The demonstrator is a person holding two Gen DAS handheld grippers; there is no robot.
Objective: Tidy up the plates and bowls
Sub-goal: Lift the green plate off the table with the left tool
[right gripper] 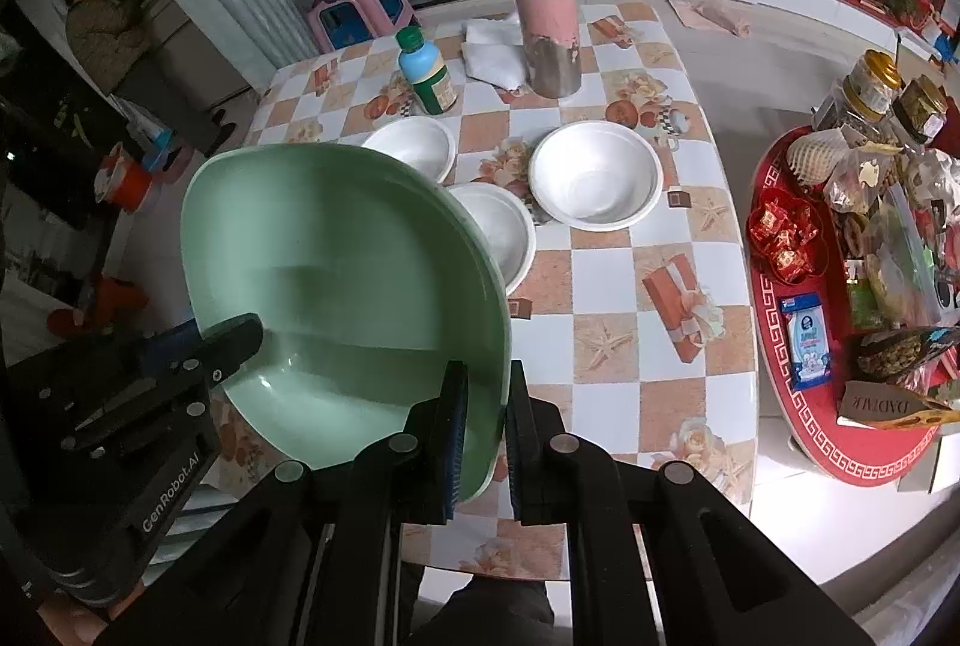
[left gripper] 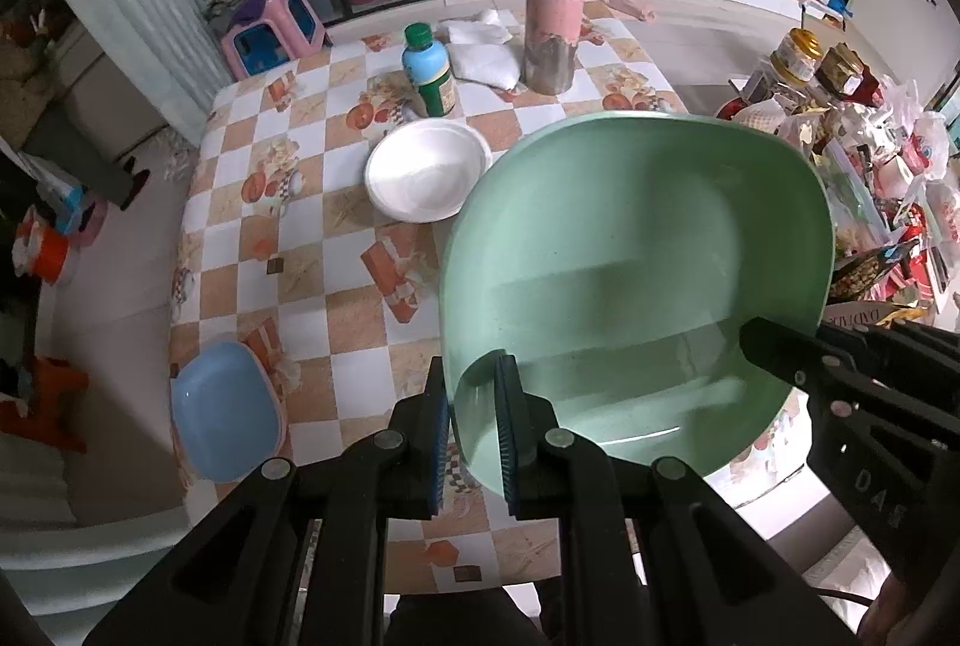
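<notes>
Left wrist view: the left gripper (left gripper: 474, 427) is clamped on the near-left rim of the green plate (left gripper: 636, 250), jaws nearly together, one blue pad inside the rim and one outside. Right wrist view: the right gripper (right gripper: 486, 436) is clamped the same way on the opposite rim of the green plate (right gripper: 342, 274), so the plate is pinched at two edges and carried tilted above the checked table (right gripper: 606, 346). Each gripper is also seen from the other camera: the right gripper (left gripper: 780, 346) reaches onto the plate edge at right, the left gripper (right gripper: 228, 346) at left. One green plate is counted. Three white bowls are seen in the right wrist view: one (right gripper: 594, 175) well apart to the right of the plate, one (right gripper: 498, 226) partly hidden under the plate's far edge, one (right gripper: 414, 145) just behind it. Only one white bowl (left gripper: 426, 169) is visible in the left wrist view, beyond the plate. One blue dish (left gripper: 228, 409) is nested on something pink at the table's near-left edge, left of the left gripper. One pink flask (right gripper: 543, 10), one green-capped bottle (right gripper: 426, 70) and one white cloth (right gripper: 495, 58) are at the far end of the table. A red tray (right gripper: 810, 376) of snacks and jars is beside the table at right.
</notes>
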